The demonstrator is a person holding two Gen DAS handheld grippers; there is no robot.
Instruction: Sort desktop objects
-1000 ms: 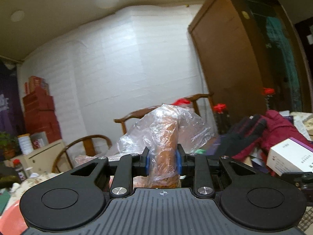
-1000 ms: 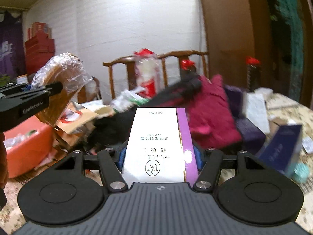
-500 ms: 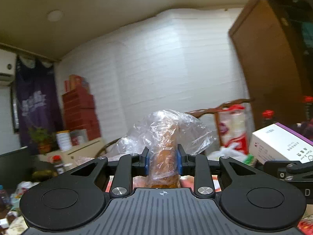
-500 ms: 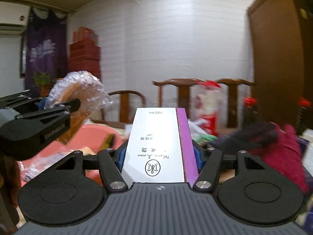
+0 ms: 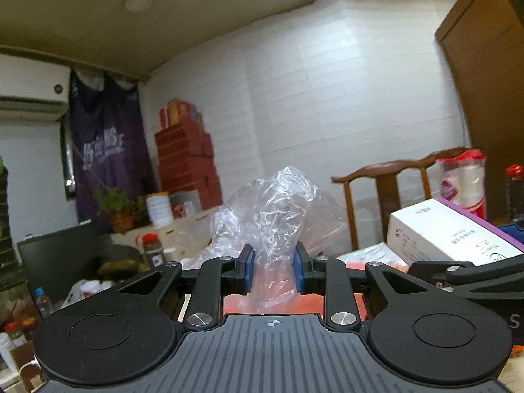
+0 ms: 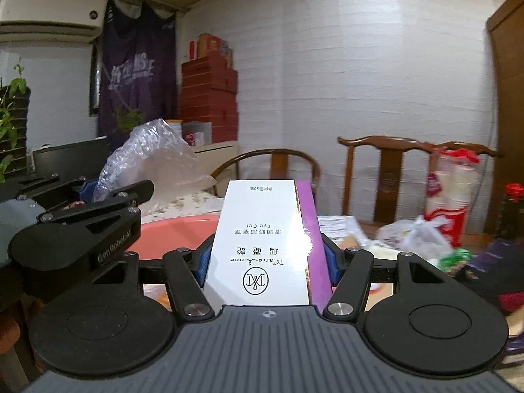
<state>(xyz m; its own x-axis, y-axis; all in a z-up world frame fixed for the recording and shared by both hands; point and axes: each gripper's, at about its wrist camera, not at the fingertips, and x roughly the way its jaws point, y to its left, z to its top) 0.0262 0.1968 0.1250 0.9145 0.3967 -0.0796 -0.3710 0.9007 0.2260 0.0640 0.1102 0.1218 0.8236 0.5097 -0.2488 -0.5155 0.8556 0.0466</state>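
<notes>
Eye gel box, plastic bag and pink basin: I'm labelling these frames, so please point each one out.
Eye gel box (image 6: 262, 242): right wrist view, white top face.
Plastic bag (image 5: 275, 216): left wrist view, crumpled middle above the claw.
Pink basin (image 6: 177, 235): right wrist view, inner wall.

A lived-in home room: white-painted brick wall (image 6: 376, 82), carved brown wooden chairs (image 6: 389, 170), a wall-mounted white air conditioner (image 6: 49, 9), stacked red cardboard boxes (image 6: 209, 95), green potted plant (image 5: 118, 206), a cluttered table.
</notes>
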